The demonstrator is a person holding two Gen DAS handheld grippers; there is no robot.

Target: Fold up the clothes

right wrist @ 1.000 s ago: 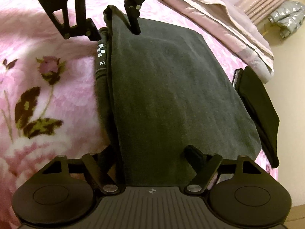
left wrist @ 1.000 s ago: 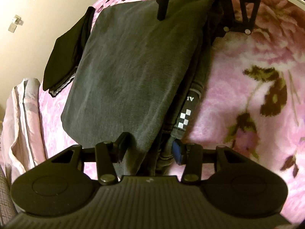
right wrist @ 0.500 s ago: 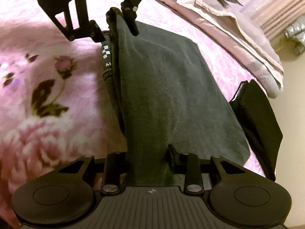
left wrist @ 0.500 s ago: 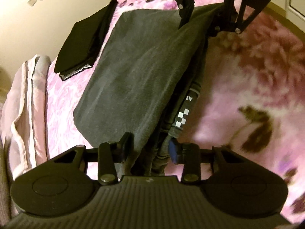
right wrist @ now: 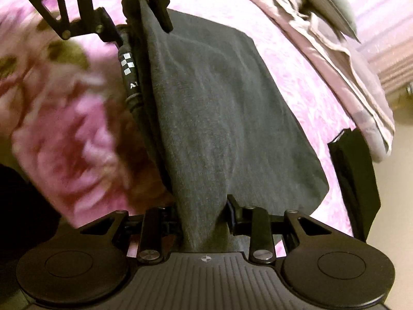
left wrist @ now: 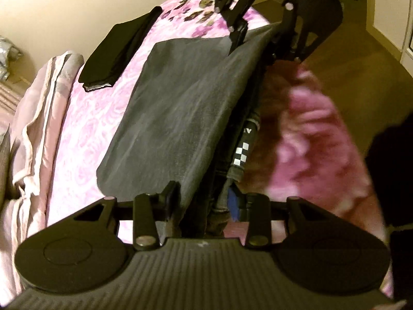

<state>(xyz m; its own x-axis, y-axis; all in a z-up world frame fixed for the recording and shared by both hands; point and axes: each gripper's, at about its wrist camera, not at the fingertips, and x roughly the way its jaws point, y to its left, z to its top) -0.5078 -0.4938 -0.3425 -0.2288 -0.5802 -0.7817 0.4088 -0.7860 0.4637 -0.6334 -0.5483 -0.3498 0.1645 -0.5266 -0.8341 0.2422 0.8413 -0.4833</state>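
Note:
A dark grey garment (left wrist: 180,118) lies folded on the pink floral blanket (left wrist: 309,149), with its near long edge raised off the bed. My left gripper (left wrist: 204,199) is shut on one end of that bunched edge. A sleeve with white checks (left wrist: 242,152) hangs just under it. My right gripper (right wrist: 204,214) is shut on the other end of the same garment (right wrist: 219,116). Each gripper shows at the top of the other's view, the right gripper (left wrist: 258,38) and the left gripper (right wrist: 139,20). The checked sleeve (right wrist: 127,64) runs along the lifted fold.
A black folded garment (left wrist: 118,51) lies past the grey one's far side, near the wall, and also shows as the black garment (right wrist: 353,180). Rumpled pale pink bedding (left wrist: 33,118) is heaped at one end. Wooden floor (left wrist: 348,59) lies beyond the bed's edge.
The right gripper's fingers have come together on the grey edge. Both grippers have risen, lifting that long edge off the blanket while the far side stays flat.

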